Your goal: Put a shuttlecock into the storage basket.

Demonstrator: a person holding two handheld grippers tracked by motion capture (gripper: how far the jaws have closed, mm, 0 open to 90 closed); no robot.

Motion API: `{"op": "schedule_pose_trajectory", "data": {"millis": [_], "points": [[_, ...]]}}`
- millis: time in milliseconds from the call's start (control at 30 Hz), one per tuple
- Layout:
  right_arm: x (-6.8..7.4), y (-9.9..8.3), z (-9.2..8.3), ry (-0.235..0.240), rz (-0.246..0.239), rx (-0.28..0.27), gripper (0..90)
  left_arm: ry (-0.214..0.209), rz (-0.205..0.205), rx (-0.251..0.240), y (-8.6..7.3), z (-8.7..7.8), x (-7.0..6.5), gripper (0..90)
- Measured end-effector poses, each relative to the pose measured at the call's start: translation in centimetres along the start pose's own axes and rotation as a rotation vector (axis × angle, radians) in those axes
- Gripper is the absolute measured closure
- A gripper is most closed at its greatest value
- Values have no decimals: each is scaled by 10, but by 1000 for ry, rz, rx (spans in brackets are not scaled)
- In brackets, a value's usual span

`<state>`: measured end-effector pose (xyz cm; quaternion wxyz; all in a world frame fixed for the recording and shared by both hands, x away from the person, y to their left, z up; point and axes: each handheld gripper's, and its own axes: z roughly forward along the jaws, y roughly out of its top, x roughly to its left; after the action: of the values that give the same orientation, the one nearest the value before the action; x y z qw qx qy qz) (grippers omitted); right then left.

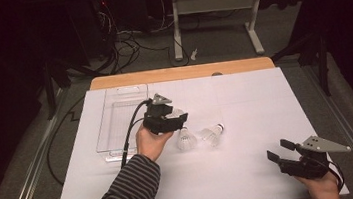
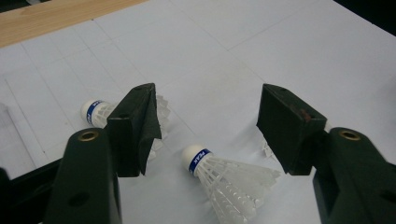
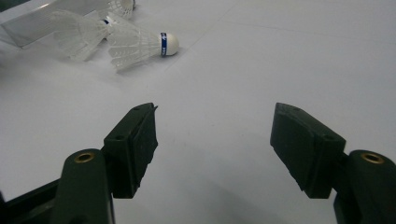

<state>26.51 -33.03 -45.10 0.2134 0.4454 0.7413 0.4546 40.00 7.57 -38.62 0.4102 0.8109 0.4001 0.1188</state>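
You are holding your left gripper (image 1: 174, 121) just beside the clear plastic rectangular tray (image 1: 116, 117), on the side away from the worktop's left edge, and its black fingers (image 2: 135, 128) are standing released and wide apart, pressing on nothing. Seen in the left gripper view, a white feathered shuttlecock with a blue band round its cork (image 2: 224, 179) is lying on its side on the white paper sheet covering the worktop (image 2: 280, 51), low between those fingers without touching either of them. A second white shuttlecock with a blue band (image 2: 100, 112) is lying partly behind the finger nearer the tray, cork pointing toward the tray. In the high view these two are sitting close together, near the tray's long side, with one (image 1: 186, 139) just beside your left hand (image 1: 150, 141) and the other (image 1: 212, 134) a little farther from the tray. Your right gripper (image 1: 277, 151) is resting well apart from the tray, near the worktop's front right corner, and its fingers (image 3: 133, 140) are also spread open over bare paper, grasping nothing, aimed toward the shuttlecocks and the tray.
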Motion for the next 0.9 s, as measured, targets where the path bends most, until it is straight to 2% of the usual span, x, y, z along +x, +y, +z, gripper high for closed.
{"op": "schedule_pose_trajectory", "data": {"millis": [67,267,400,633,900], "points": [[0,0,0,0,1,0,320,0,2,9,2,1,0,387],[1,0,1,5,-7,4,320,0,6,83,12,8,0,385],[1,0,1,5,-5,2,321,4,-3,111,18,10,3,386],[1,0,1,6,-8,4,321,15,-8,190,23,14,8,402],[1,0,1,7,-9,5,321,70,-5,259,29,20,12,404]]}}
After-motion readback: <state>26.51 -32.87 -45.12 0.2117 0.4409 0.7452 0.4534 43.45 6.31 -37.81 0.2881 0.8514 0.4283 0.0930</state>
